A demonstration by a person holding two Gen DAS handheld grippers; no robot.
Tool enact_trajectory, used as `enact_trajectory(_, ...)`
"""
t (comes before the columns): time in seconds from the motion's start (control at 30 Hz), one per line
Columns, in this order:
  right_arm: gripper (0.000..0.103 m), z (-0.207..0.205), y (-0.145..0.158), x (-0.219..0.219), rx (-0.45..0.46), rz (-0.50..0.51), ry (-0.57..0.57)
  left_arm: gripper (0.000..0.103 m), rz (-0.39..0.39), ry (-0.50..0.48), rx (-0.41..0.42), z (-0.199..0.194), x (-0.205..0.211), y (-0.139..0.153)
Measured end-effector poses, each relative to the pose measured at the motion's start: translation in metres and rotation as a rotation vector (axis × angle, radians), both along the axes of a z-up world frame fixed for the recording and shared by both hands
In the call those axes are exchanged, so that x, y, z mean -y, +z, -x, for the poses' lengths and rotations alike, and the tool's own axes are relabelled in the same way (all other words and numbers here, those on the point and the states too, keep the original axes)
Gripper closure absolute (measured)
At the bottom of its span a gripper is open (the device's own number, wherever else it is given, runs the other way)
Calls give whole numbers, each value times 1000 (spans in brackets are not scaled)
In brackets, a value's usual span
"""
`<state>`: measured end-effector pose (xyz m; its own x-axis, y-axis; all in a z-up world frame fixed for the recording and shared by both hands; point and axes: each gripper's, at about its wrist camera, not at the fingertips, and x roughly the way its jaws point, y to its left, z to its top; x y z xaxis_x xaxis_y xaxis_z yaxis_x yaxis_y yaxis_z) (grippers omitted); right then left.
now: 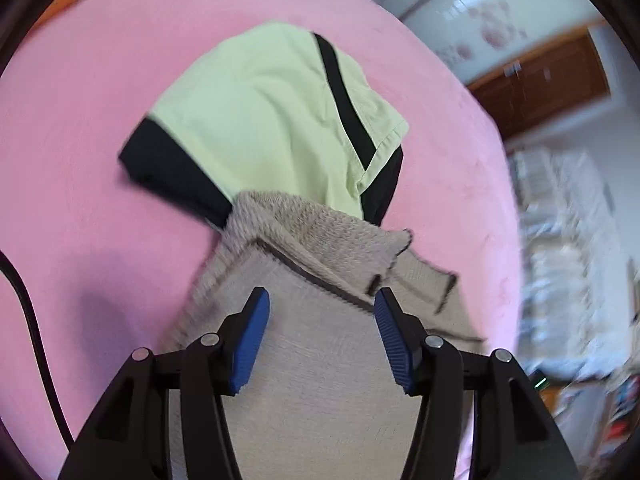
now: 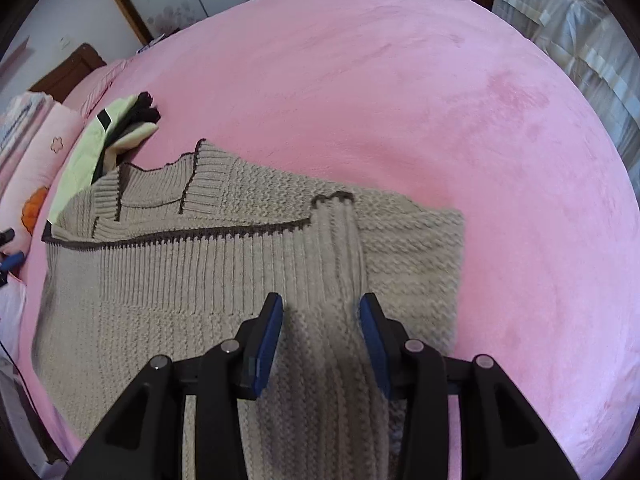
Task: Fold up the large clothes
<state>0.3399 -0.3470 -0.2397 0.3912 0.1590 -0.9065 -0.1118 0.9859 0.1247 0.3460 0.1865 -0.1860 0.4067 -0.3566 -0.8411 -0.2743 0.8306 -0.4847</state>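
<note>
A beige knit sweater with dark brown trim lies flat on the pink bed, its hem folded over the body. One sleeve is laid across it and runs back between the jaws of my right gripper. Those blue pads stand apart on either side of the sleeve without pressing it. In the left wrist view, my left gripper hangs open just above the same sweater, with nothing pinched.
A folded light-green and black garment lies just beyond the sweater, seen also as the garment at the left. Pillows sit at the bed's left edge. A black cable crosses the bed. Covered furniture stands past the far right edge.
</note>
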Motion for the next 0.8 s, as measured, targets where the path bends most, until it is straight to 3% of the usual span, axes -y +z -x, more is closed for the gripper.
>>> enact_trajectory(0.3,62,-10,-4,3,5,-20,-21,48,-360,-348,-29,-14,20,-44)
enact_trajectory(0.43,62,-13,-7,3,2,-13,-24,52,-365,-393,-16,-23,19,-57)
enact_trajectory(0.5,62,-15,-8,2,4,-17,-29,70,-347,-416,-8,-27,21,-59)
enact_trajectory(0.57,61,-16,-8,1,9,-18,-35,78,-354,-424,-14,-31,27,-64)
enact_trajectory(0.6,61,-15,-9,1,11,-22,-40,93,-356,-428,-12,-31,28,-66)
enact_trajectory(0.63,64,-15,-9,0,10,-18,-48,94,-363,-432,-18,-31,30,-68)
enact_trajectory(0.7,90,-13,-7,1,5,-17,-62,96,-403,-416,0,-27,35,-66)
enact_trajectory(0.8,92,1,7,2,47,-14,-83,97,-453,-370,9,-18,38,-55)
